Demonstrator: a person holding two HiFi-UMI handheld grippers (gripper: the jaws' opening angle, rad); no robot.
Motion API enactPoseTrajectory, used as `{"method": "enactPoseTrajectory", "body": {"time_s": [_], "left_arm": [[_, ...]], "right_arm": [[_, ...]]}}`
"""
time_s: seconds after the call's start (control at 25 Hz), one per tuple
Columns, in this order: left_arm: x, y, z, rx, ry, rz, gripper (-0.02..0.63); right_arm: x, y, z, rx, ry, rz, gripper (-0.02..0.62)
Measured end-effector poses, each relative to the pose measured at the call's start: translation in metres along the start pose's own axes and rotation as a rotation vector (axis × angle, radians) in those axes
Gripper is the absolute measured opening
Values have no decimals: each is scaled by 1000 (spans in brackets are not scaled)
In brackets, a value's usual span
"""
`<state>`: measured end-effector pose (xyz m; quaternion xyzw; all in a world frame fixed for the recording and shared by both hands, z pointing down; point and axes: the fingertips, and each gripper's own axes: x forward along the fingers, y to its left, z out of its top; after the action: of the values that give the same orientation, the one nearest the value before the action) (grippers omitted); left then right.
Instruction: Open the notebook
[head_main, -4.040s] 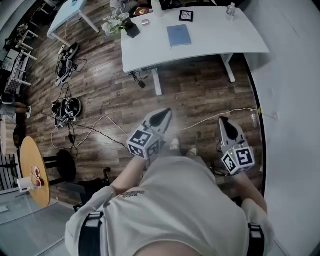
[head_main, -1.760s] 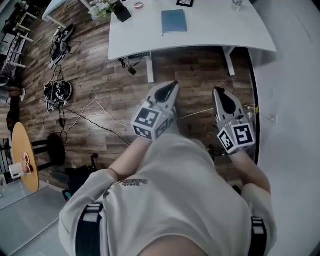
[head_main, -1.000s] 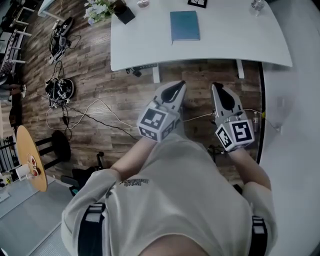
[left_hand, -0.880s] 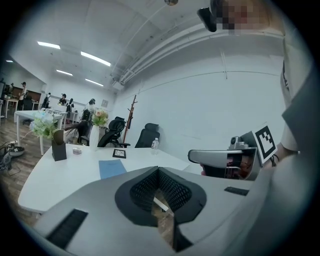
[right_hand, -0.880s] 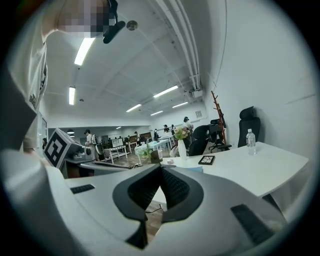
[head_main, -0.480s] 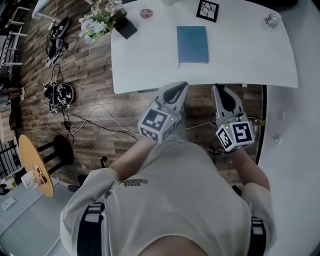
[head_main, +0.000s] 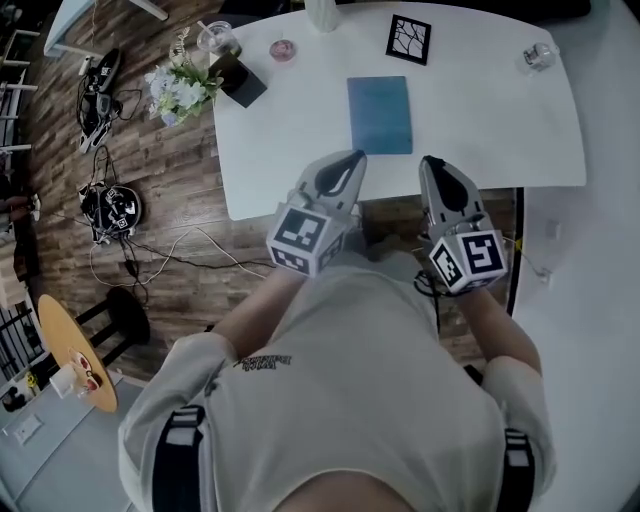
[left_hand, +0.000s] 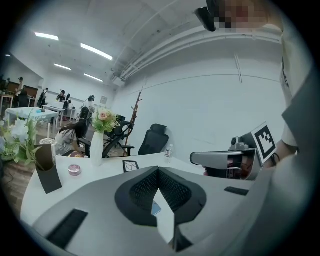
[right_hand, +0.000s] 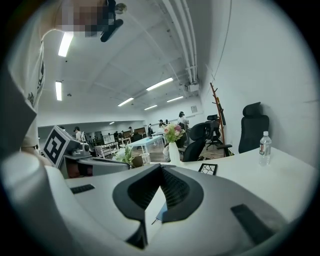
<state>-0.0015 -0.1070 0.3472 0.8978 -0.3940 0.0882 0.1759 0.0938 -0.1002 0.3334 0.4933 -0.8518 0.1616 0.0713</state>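
Notebook (head_main: 379, 114) lies closed and flat; judged light, with a flexible cover: lift at its free edge. Left gripper (head_main: 347, 162) and right gripper (head_main: 433, 166): jaws together, empty.

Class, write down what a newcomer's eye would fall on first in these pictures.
A closed blue notebook lies in the middle of the white table. The left hand-held gripper and right hand-held gripper hover at the table's near edge, pointing toward it, both shut and empty. Flowers stand at its left corner.
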Motion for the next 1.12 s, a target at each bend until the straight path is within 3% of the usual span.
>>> {"method": "enactPoseTrajectory", "body": {"time_s": [0.32, 0.52, 0.76, 0.88, 1.04, 1.12], "left_arm": [[19, 13, -8, -33, 37, 56, 0], [36, 19, -28, -76, 107, 84, 0], [66, 34, -67, -164, 206, 123, 2], [80, 43, -89, -185, 258, 132, 0], [94, 51, -128, -218, 348, 123, 2], [102, 55, -147, -217, 392, 118, 0]], "right_arm": [[18, -20, -11, 31, 52, 31, 3], [35, -36, -30, 40, 108, 51, 3], [58, -67, -69, 84, 207, 47, 6], [73, -81, -96, 136, 276, 53, 75], [86, -89, -146, 187, 392, 50, 78], [91, -94, -170, 207, 447, 44, 115]]}}
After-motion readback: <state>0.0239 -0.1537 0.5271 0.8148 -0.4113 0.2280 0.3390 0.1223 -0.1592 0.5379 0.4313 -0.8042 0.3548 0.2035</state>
